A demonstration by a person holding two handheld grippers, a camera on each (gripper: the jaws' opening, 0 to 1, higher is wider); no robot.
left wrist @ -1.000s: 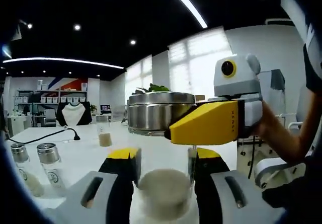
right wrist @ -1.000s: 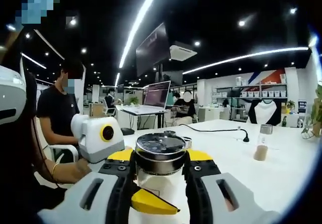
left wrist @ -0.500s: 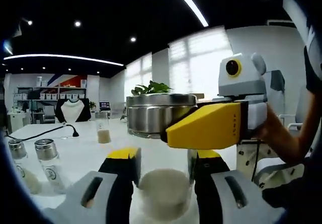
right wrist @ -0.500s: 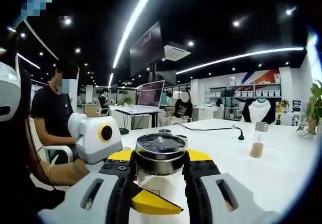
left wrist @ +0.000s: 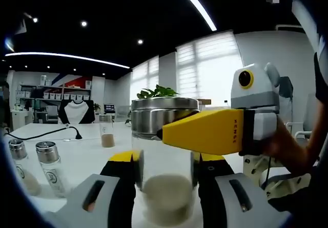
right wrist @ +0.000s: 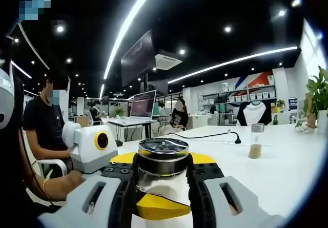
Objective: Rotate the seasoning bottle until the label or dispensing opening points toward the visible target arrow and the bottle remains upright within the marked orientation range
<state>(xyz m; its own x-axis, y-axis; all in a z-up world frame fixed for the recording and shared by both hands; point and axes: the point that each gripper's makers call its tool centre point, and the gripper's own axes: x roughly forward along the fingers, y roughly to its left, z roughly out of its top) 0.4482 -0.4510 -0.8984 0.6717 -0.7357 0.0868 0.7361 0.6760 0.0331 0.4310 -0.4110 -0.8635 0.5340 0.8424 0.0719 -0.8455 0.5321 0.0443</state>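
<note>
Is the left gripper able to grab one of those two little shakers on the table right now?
Probably not: the left gripper is shut on the seasoning bottle, so its jaws are full. The two shakers stand apart, off to its left.

Four seasoning bottles stand on the white worktop (left wrist: 77, 156). One bottle (left wrist: 165, 151) is near, between the jaws of the left tool (left wrist: 166, 169), with the right tool (left wrist: 205, 130) at its metal cap. Two smaller bottles stand close together at the near left, one (left wrist: 50, 166) beside the other (left wrist: 19, 172). A fourth bottle (left wrist: 106, 131) stands alone farther back. In the right gripper view, three people sit in the background: one (right wrist: 43, 130) near left, two farther off.
</note>
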